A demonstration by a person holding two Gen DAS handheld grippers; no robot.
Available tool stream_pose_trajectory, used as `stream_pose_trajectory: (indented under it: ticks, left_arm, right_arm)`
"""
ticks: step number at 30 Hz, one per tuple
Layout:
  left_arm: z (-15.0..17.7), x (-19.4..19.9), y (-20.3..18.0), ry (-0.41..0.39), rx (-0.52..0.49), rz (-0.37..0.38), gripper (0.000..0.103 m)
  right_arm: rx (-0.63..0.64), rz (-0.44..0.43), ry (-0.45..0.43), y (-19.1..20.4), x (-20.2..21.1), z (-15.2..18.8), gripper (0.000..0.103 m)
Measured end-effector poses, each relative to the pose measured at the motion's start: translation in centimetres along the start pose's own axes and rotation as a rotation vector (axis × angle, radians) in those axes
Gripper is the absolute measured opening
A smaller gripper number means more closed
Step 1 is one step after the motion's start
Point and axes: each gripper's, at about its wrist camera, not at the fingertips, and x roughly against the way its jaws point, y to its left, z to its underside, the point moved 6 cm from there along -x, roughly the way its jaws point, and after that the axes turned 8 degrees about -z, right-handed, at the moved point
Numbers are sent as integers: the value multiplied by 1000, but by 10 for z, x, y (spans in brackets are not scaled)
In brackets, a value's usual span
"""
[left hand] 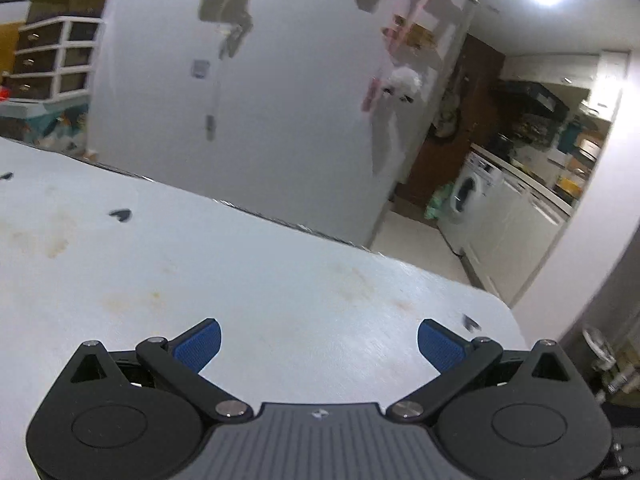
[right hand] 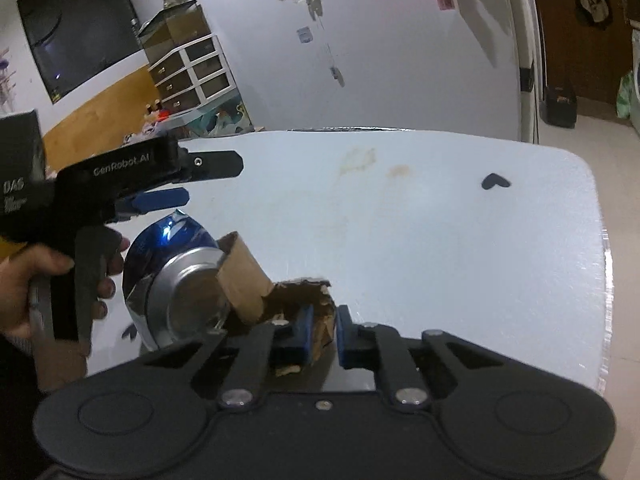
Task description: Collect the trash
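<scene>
A white table, faintly stained and marked with small dark heart shapes, stands before a pale wall; a white drawer unit and a dark wall-mounted screen lie to the left, and a kitchen with a front-loading washing machine opens to the right.

Right wrist view: the right gripper has its blue pads drawn close together on a torn piece of brown cardboard, which lies at the table's near edge. The cardboard's rolled, tube-like end rests against the silver base of a crushed blue drink can lying on its side just to the left.

The left gripper, black with the lettering "GenRobot.AI", is held by a person's hand above and behind the can, apart from it. In this side-on view its opening cannot be judged.

Left wrist view: the left gripper has its blue pads spread wide over bare tabletop, with nothing between them. Neither the can nor the cardboard appears in this view.
</scene>
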Motion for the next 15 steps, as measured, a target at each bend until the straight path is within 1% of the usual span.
stream_pose_trajectory:
  ticks: [3,4,5,10,15]
  left_arm:
    - [6,8,-10,9,-45,33,103]
    - [9,10,-14,12,-59,38,103]
    - [11,13,-18,14,-72,41,103]
    - [26,28,-41,13,-132,63,103]
    - [41,51,-58,6,-153,115,97]
  right_arm:
    - [21,24,-4,-2,15,6,8]
    - [22,25,-6,-3,19,7,5]
    - [19,24,-10,-5,25,8,4]
    - [38,27,-9,-7,48,19,4]
    - [78,49,-9,-7,65,31,4]
